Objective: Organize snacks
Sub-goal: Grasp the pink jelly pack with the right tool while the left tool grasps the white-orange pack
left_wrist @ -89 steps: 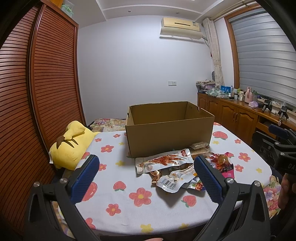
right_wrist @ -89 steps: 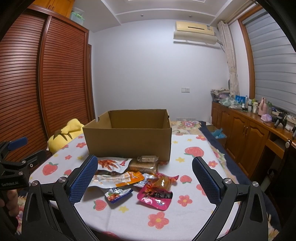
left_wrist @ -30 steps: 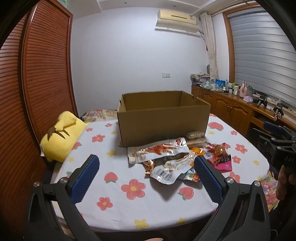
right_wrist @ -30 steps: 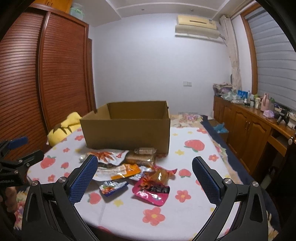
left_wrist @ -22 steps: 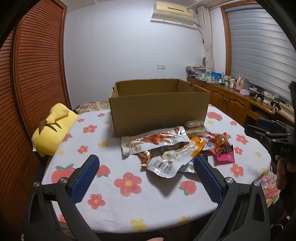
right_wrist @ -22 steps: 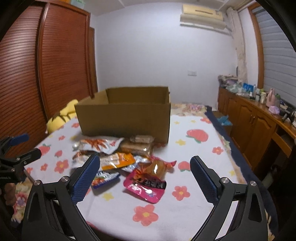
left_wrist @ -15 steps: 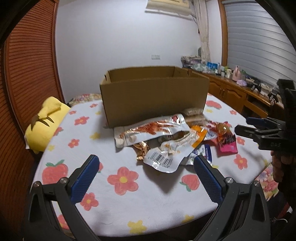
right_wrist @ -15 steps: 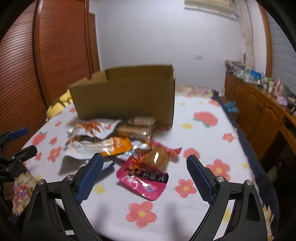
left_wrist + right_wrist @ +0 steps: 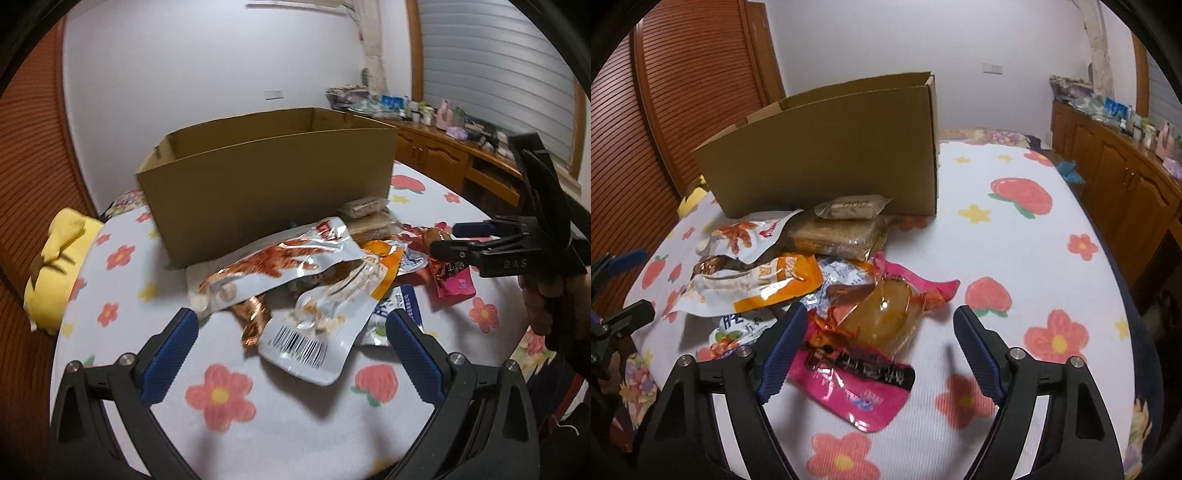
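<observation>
The bench (image 9: 122, 291), under a white cloth printed with flowers and strawberries, carries an open cardboard box (image 9: 266, 181) at its far middle; the inside of the box is hidden behind its near wall, so its contents cannot be told. Against that wall lies the heap of snacks: a long silver pouch with orange print (image 9: 273, 266), a silver and orange pouch with a barcode (image 9: 325, 325), a brown cake bar (image 9: 836, 234) with a small wrapped biscuit (image 9: 851, 206) on top, and nearest the right side a pink packet (image 9: 857, 384) under a clear orange wrapped sweet (image 9: 882, 317). Bare cloth lies to the right of the heap up to the bench's rounded edge, and a strip in front of it; a yellow plush toy (image 9: 55, 266) sits at the left edge. The left hand-held gripper (image 9: 291, 343) hovers with its jaws wide apart in front of the barcode pouch, touching nothing. The right hand-held gripper (image 9: 881, 343) has its jaws closing, with the pink packet and orange sweet between them but not yet pressed. Compared with a second ago, both have come down and nearer, and the snacks fill more of each view.
</observation>
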`<state>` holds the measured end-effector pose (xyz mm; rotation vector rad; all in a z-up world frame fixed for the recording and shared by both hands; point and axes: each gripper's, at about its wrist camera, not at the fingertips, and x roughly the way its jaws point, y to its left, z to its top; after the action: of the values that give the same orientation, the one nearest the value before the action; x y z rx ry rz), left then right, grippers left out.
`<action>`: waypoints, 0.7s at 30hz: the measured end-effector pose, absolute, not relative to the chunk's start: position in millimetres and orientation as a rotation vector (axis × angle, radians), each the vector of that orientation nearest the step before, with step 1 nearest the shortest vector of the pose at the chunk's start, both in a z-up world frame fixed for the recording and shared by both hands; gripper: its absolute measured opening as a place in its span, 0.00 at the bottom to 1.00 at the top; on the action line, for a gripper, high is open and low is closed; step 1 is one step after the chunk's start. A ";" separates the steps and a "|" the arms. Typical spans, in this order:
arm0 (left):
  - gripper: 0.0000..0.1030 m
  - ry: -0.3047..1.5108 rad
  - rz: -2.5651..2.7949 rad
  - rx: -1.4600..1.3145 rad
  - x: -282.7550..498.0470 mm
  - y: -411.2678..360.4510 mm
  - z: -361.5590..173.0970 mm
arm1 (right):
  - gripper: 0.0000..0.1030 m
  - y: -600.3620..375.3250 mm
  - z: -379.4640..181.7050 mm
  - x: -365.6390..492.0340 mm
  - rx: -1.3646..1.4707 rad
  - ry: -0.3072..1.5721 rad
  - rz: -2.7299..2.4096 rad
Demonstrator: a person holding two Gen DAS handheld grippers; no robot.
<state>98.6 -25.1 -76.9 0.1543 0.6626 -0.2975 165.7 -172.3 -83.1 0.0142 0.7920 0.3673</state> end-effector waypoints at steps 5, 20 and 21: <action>0.99 0.680 -0.345 0.245 115.9 -43.2 -77.7 | 0.79 -171.3 -83.5 178.0 0.018 0.811 0.385; 0.81 0.873 -0.543 0.280 155.0 -55.5 -91.9 | 0.79 -172.3 -95.7 194.2 0.007 0.860 0.467; 0.77 0.884 -0.541 0.270 157.2 -53.9 -92.8 | 0.80 -172.7 -96.2 194.7 0.010 0.858 0.469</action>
<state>157.2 -53.9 -92.8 0.2704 0.8840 -0.5408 194.7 -172.7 -96.2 0.0103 0.8581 0.4687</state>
